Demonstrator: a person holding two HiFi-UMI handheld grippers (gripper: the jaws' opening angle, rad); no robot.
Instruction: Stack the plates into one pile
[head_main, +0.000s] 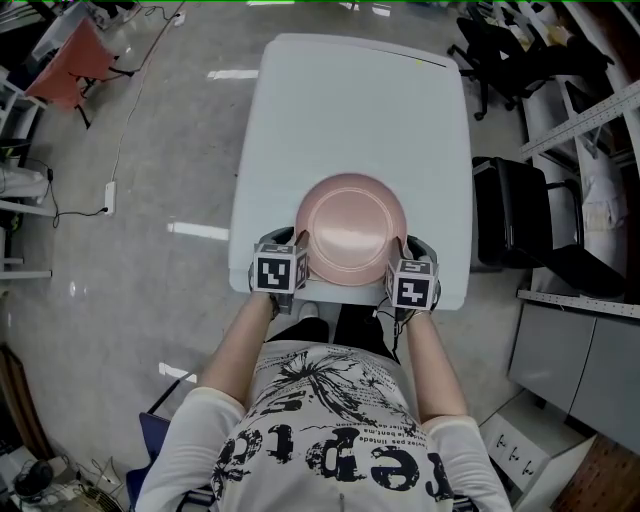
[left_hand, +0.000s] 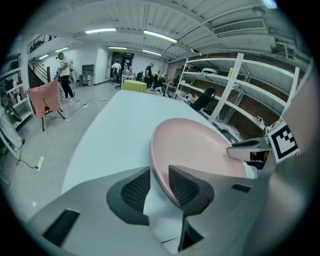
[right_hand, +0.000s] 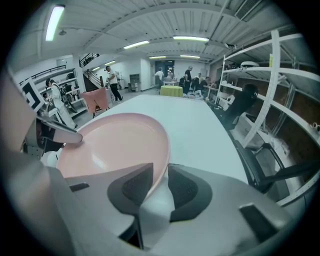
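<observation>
A pink plate (head_main: 350, 225) lies on the white table (head_main: 350, 100) close to its near edge. In the left gripper view the plate (left_hand: 200, 145) shows a doubled rim, as of stacked plates. My left gripper (head_main: 299, 243) is at its left rim and my right gripper (head_main: 405, 247) at its right rim. The left gripper (left_hand: 159, 187) straddles the rim with a strip of table visible between the rim and the outer pad. The right gripper (right_hand: 161, 187) straddles the plate (right_hand: 115, 145) the same way, with a gap beside the rim. Neither pair of pads presses on it.
The table stretches away beyond the plate. An office chair (head_main: 520, 215) and metal shelving (head_main: 590, 120) stand to the right. A power strip (head_main: 109, 196) with a cable lies on the floor to the left. Several people stand far off in the hall (left_hand: 120, 70).
</observation>
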